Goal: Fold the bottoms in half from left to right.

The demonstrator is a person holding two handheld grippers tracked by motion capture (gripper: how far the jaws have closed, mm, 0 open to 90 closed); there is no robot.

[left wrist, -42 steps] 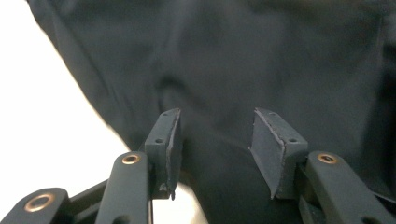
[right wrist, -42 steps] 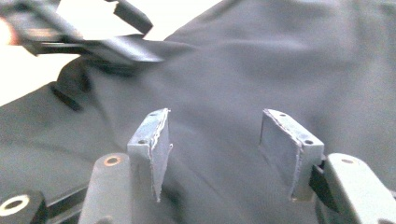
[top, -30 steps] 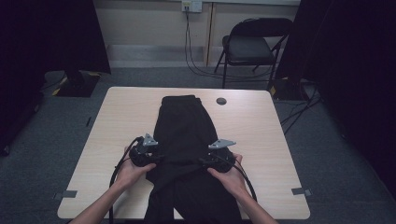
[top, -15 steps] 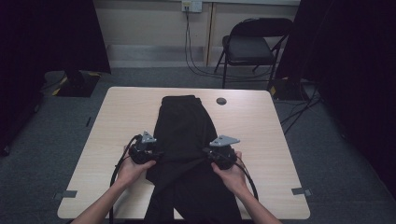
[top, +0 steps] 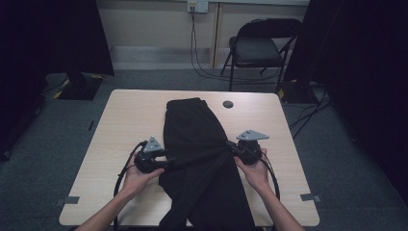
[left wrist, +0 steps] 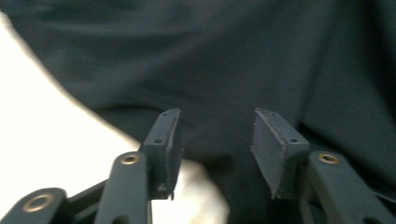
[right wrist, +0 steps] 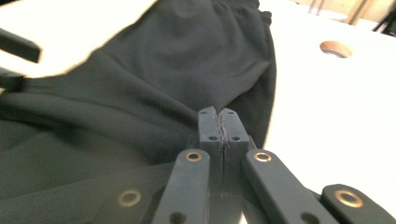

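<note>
Black garment (top: pixel 197 144) spread lengthwise down the middle of the tabletop (top: pixel 130 120), near end hanging over the edge closest to the person, far end stopping short of the small round hole (top: pixel 228 104) in the tabletop. No container on the tabletop, and no label, brand or writing legible on the garment or elsewhere.

Right gripper (top: pixel 234 147) at the garment's right edge, about halfway along it, jaws pressed tight together on a pinch of the black fabric; cloth drawn up into a taut ridge running from that pinch across the garment. Seen in the right gripper view (right wrist: pixel 218 123) as two pads meeting with the cloth's edge caught between them.

Left gripper (top: pixel 169 161) at the garment's left edge, level with the right one, jaws having just closed a little yet standing apart, black fabric lying in the gap and beyond it (left wrist: pixel 215 140), pads (left wrist: pixel 275 144) not pressing on the cloth. Bare tabletop just left of the garment's edge there.

Folding chair (top: pixel 260 48) on the floor well beyond the garment's far end.
</note>
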